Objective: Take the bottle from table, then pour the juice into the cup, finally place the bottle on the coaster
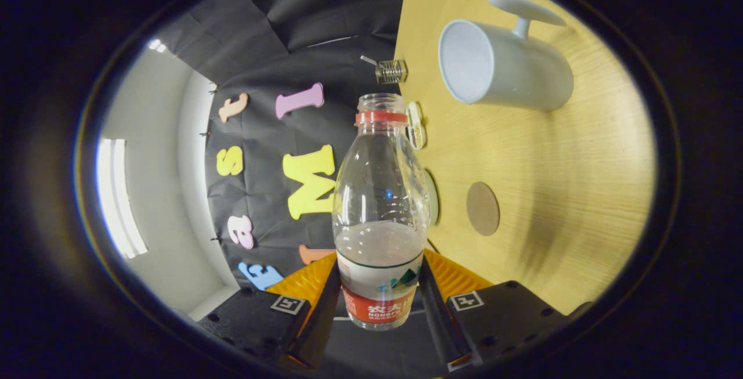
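Observation:
My gripper is shut on a clear plastic bottle, both fingers pressing its labelled lower part. The bottle has no cap, a red ring sits under its open mouth, and clear liquid fills its lower part. The view is rolled, so the wooden table stands like a wall beside the bottle. A white cup with a handle stands on the table beyond the bottle's mouth and off to the side, its opening facing away from the tabletop. A round brown coaster lies on the table level with the bottle's body, apart from it.
A small pale object and a whitish disc, partly hidden by the bottle, lie near the table's edge. A metal clip sits at that edge by the black cloth wall. A white wall with a bright window is beyond.

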Motion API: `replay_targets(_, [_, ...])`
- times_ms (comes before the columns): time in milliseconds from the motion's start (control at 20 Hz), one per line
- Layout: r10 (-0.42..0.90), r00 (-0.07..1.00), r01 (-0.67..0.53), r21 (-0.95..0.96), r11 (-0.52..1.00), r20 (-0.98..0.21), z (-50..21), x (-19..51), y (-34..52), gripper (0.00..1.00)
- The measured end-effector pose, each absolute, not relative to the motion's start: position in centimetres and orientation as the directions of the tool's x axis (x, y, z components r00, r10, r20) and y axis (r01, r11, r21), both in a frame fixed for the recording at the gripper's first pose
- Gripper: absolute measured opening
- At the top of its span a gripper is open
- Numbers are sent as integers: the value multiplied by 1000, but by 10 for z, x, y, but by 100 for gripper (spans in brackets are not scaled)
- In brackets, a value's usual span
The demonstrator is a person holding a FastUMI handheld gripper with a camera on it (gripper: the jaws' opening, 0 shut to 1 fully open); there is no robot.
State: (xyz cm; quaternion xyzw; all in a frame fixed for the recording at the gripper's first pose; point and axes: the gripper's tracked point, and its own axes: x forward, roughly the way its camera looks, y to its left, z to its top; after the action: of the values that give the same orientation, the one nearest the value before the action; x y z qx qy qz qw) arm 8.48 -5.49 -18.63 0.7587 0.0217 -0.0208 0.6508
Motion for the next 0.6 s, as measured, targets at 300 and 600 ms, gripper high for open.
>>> replay_targets(300, [-9,998,51,979,-196,-54,-181,86,-62,76])
replay_targets(600, [-17,999,39,976,-216,-43,-176,91,-61,75])
